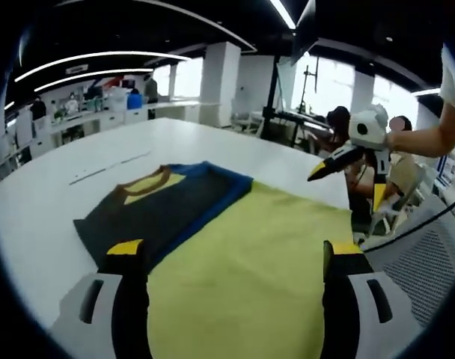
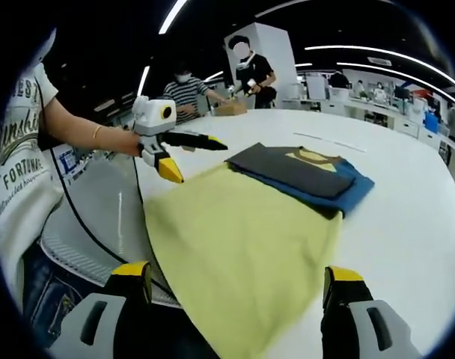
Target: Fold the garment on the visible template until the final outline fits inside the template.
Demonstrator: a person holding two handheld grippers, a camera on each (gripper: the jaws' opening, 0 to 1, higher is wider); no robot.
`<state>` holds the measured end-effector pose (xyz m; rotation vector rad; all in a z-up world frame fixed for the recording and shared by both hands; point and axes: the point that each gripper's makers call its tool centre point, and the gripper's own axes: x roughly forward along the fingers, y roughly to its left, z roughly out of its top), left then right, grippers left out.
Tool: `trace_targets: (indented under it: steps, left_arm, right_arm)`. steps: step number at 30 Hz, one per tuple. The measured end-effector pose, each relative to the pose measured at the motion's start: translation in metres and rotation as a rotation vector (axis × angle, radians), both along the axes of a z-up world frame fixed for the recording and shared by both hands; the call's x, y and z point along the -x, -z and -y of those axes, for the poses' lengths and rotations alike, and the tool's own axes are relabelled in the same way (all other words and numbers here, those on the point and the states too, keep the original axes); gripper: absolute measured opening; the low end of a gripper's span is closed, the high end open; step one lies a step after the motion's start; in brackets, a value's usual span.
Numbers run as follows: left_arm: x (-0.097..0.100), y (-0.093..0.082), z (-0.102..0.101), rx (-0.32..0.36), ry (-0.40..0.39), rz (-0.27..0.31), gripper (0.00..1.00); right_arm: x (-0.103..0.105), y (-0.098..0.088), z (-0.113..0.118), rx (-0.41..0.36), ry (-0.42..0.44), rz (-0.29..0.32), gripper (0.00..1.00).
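Observation:
A folded garment [image 1: 164, 206], dark grey over blue with a yellow collar, lies flat on the white table [image 1: 55, 217]. One edge of it overlaps the far end of a yellow template sheet [image 1: 250, 269]. The sheet spreads toward me and hangs over the table edge [image 2: 235, 247]. My left gripper [image 1: 235, 250] hovers open above the near part of the sheet, holding nothing. My right gripper [image 2: 239, 273] is open too, over the sheet's hanging edge. In the right gripper view the garment [image 2: 302, 172] sits past the sheet. There the left gripper [image 2: 201, 161], in a hand, has its jaws spread above the sheet's corner.
A thin dark line [image 1: 108, 168] marks the table beyond the garment. A grey mesh chair [image 1: 414, 254] and a black cable [image 2: 93, 224] sit close to the table edge. Seated people [image 2: 186, 90] and a cardboard box [image 2: 231, 108] are at the far side.

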<state>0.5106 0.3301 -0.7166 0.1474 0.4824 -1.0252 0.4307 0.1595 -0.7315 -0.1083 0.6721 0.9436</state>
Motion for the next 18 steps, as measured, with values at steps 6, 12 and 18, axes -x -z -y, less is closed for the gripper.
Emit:
trace_targets:
  steps: [6, 12, 18]
  left_arm:
    - [0.021, 0.005, -0.017, -0.022, 0.023, -0.013, 0.85]
    - [0.050, 0.017, -0.032, -0.063, 0.064, -0.041, 0.77]
    - [0.070, 0.028, -0.048, -0.106, 0.093, -0.067, 0.70]
  right_arm:
    - [0.008, 0.004, -0.001, 0.018, -0.042, -0.004, 0.86]
    - [0.015, 0.008, 0.001, 0.043, -0.074, -0.012, 0.79]
    - [0.021, 0.015, 0.004, 0.073, -0.102, -0.019, 0.73]
